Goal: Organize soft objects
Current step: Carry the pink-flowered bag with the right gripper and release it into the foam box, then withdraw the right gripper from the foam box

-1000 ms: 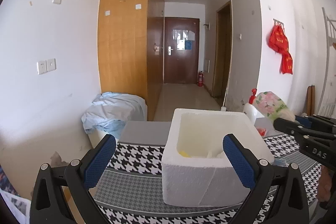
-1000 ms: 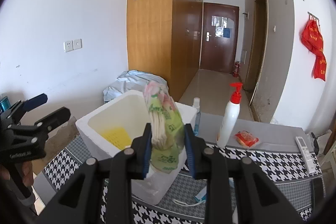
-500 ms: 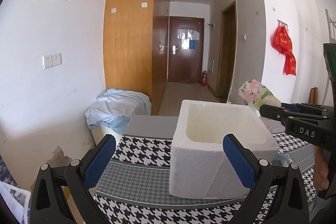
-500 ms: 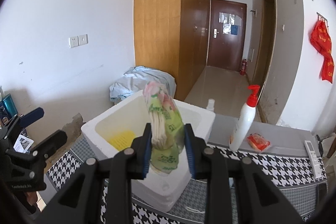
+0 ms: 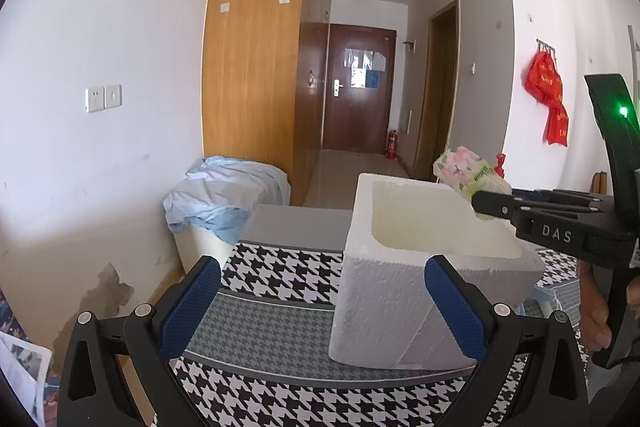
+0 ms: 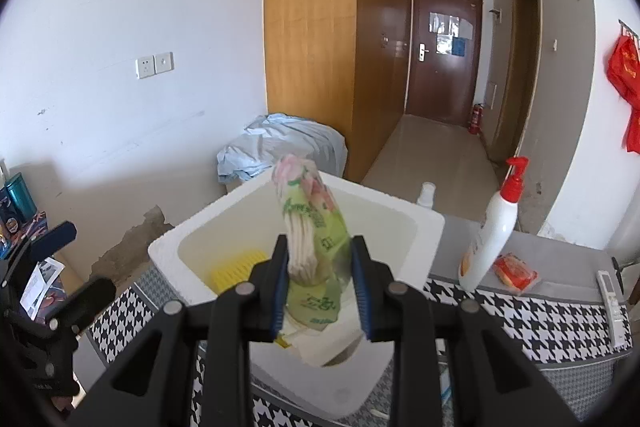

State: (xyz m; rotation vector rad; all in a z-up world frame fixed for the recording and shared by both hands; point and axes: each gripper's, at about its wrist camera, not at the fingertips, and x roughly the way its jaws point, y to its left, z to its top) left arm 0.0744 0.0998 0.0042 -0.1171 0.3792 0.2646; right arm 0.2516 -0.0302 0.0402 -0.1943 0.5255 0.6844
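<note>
My right gripper [image 6: 319,277] is shut on a green and pink floral tissue pack [image 6: 312,223] and holds it above the open white foam box [image 6: 192,247]. A yellow item [image 6: 236,267] lies inside the box. In the left wrist view the pack [image 5: 468,173] hangs over the box's far right rim [image 5: 400,181], held by the right gripper [image 5: 486,206]. My left gripper [image 5: 320,307] is open and empty, low in front of the box's near left corner.
The houndstooth table cloth [image 5: 280,267] covers the table. A white pump bottle with red top [image 6: 494,227], an orange packet [image 6: 514,269] and a remote [image 6: 610,293] sit right of the box. A blue cloth heap [image 5: 224,195] lies beyond the table's left end.
My right gripper has carried the tissue pack forward over the box opening. My left gripper has drawn back and left, so the box now sits further right and its inside is less visible.
</note>
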